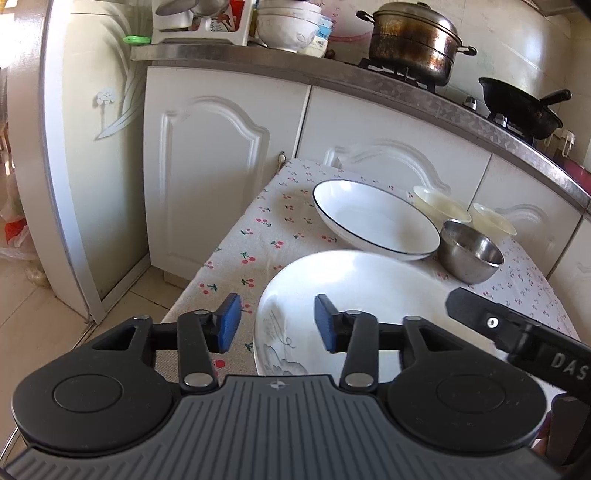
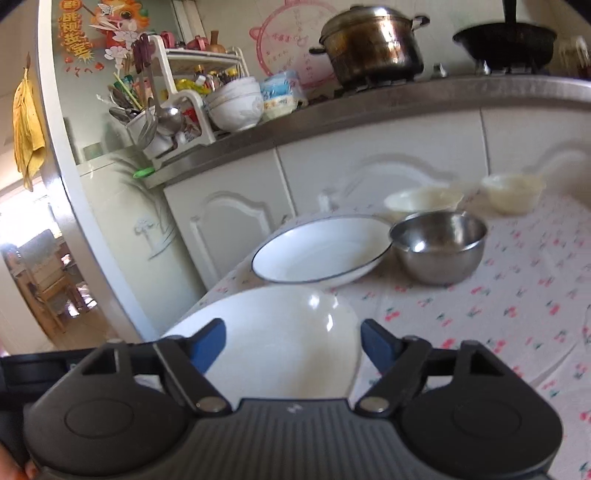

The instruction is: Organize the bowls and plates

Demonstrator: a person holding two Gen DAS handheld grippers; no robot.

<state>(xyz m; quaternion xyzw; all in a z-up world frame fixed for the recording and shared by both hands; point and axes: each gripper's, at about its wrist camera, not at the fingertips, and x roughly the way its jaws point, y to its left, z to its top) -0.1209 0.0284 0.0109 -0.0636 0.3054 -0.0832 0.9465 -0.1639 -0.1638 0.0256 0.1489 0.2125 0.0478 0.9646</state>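
A large white bowl (image 1: 369,291) with a grey flower print sits at the near corner of the table. My left gripper (image 1: 277,321) is open astride its left rim, one blue pad outside and one inside, neither pressing. In the right wrist view, the same bowl (image 2: 284,332) lies between the pads of my right gripper (image 2: 293,347), which is open wide with its right pad just off the rim. Behind it stand a black-rimmed white plate (image 1: 373,221) (image 2: 321,251), a steel bowl (image 1: 471,254) (image 2: 439,247) and two cream bowls (image 1: 439,203) (image 1: 493,219).
The table wears a cherry-print cloth (image 1: 258,236) (image 2: 517,295) and stands against white cabinets (image 1: 214,166). The counter above holds a steamer pot (image 1: 413,40), a black wok (image 1: 521,107) and stacked white bowls (image 1: 288,26). A fridge (image 1: 92,147) stands at the left.
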